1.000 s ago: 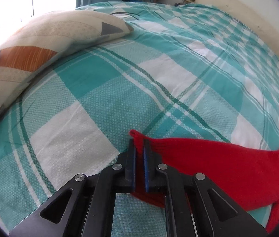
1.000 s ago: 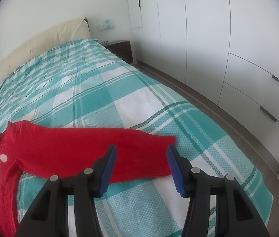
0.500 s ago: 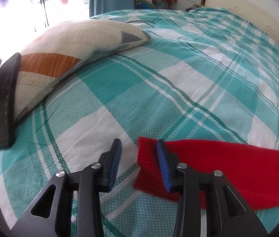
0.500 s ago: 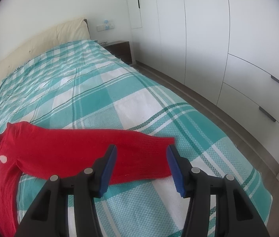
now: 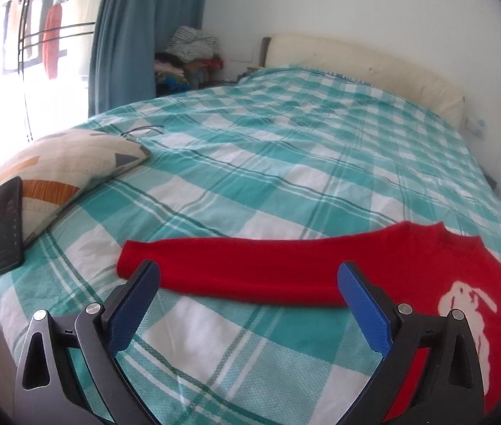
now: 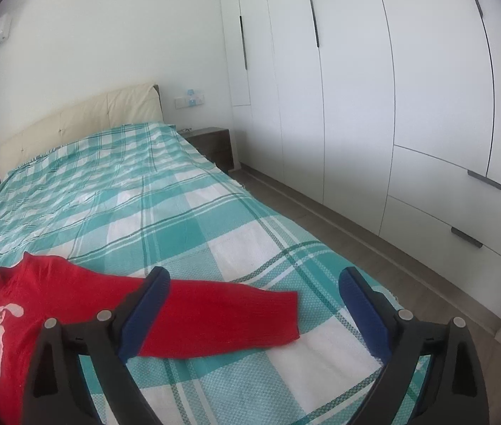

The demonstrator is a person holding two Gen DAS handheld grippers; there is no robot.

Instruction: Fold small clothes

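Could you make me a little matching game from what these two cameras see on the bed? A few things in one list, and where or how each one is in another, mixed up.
Things:
1. red sweater
2. black phone
3. patterned pillow
4. left tool

Places or states:
A. leaning against the pillow at the bed's edge
B. open, holding nothing, above one sleeve
C. spread flat on the checked bedspread, sleeves out
D. lying at the bed's window side

Pairs: 1-C, 2-A, 3-D, 4-B
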